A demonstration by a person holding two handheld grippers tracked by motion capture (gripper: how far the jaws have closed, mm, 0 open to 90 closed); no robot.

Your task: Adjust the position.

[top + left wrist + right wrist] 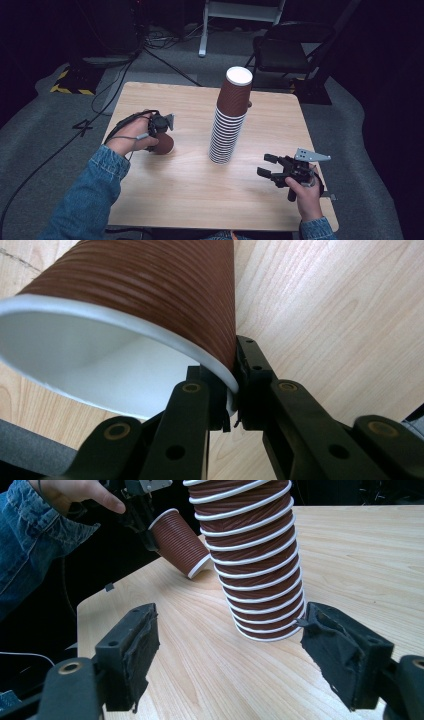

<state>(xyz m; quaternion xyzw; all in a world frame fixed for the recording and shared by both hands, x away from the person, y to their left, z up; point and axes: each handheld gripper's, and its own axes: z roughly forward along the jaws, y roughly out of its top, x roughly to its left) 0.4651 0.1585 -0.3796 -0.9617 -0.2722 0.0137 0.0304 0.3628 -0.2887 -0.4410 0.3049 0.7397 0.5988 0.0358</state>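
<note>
A tall, leaning stack of brown ribbed paper cups (230,117) (255,560) stands upside down at the middle of the wooden table (190,200). My left gripper (159,131) (232,390) is shut on the white rim of a single brown cup (164,144) (150,295) (181,541), which tilts with its base low over the table's left side. At the right, my right gripper (267,166) (227,645) stands open, its jaws wide apart and pointing at the foot of the stack, a short way off it.
A dark folding chair (295,47) and a white frame (240,15) stand beyond the far edge. Cables (125,70) run over the grey floor at the left. Bare wood lies in front of the stack.
</note>
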